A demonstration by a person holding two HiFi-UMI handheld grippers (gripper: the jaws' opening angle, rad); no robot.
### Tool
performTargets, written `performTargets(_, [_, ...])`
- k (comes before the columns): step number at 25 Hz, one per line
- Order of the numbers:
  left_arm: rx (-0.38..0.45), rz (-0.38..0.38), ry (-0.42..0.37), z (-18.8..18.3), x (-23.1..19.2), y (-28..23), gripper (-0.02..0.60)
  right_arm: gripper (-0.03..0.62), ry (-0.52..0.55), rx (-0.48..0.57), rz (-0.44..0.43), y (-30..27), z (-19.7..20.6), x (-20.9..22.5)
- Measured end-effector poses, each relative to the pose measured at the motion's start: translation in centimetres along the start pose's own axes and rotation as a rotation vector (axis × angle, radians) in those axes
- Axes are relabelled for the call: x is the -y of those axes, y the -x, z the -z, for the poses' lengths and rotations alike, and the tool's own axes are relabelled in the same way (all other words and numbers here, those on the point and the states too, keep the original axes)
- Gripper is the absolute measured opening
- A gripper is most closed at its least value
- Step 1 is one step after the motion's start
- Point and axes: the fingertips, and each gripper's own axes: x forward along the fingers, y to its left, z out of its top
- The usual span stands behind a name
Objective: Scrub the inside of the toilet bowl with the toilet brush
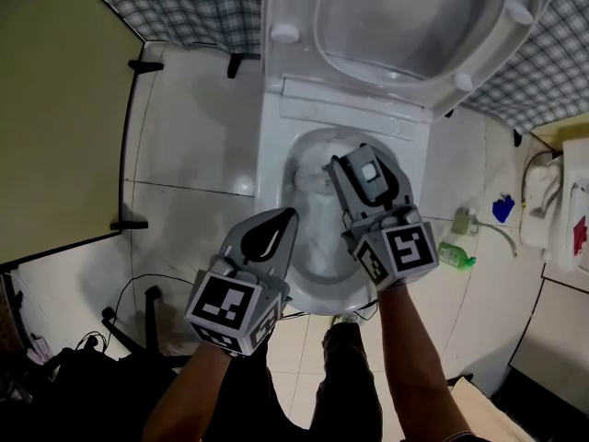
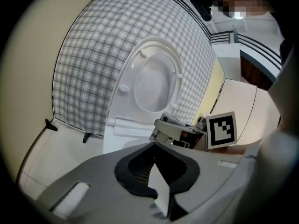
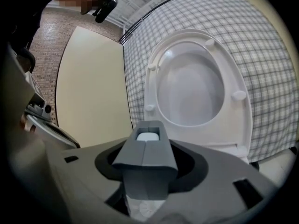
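Observation:
The white toilet [image 1: 276,145] stands with lid and seat [image 1: 405,26] raised, and the bowl [image 1: 317,247] is open below them. My right gripper [image 1: 368,168] hangs over the bowl, shut on the white handle of the toilet brush [image 1: 369,171]. In the right gripper view the handle's top [image 3: 148,136] shows between the closed jaws [image 3: 147,146], with more white below them. The brush head is hidden. My left gripper [image 1: 287,217] sits over the bowl's front left rim, jaws together and empty. From the left gripper [image 2: 156,146] view, the right gripper [image 2: 180,132] is just ahead.
A green bottle [image 1: 456,254] and a blue object [image 1: 502,208] lie on the floor right of the toilet. White fixtures [image 1: 552,201] stand at the far right. A yellow partition [image 1: 55,109] closes the left side, with dark cables [image 1: 129,311] on the tiles. A checked wall [image 1: 184,3] is behind.

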Motion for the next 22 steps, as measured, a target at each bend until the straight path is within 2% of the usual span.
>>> performTargets(5, [-0.005,0.003,0.008,0.6,0.4,0.1,0.009,0.221,-0.002,-0.060,0.016,0.4,2.6,0.5])
performTargets(9, [-0.011,0.011,0.000,0.9,0.6,0.4,0.009,0.221,-0.014,-0.041,0.013,1.2,2.1,-0.3])
performTargets(15, [-0.018,-0.003,0.006,1.4,0.5,1.0,0.009,0.221,-0.021,0.042,-0.102,2.4,-2.0,-5.3])
performTargets(18, [-0.020,-0.006,0.007,1.6,0.5,1.1,0.009,0.221,0.023,0.034,-0.141,2.7,-1.7,-7.3])
performTargets(22, [-0.027,-0.004,0.004,2.0,0.6,1.3,0.009,0.221,0.026,-0.019,-0.093,2.8,0.4,-6.0])
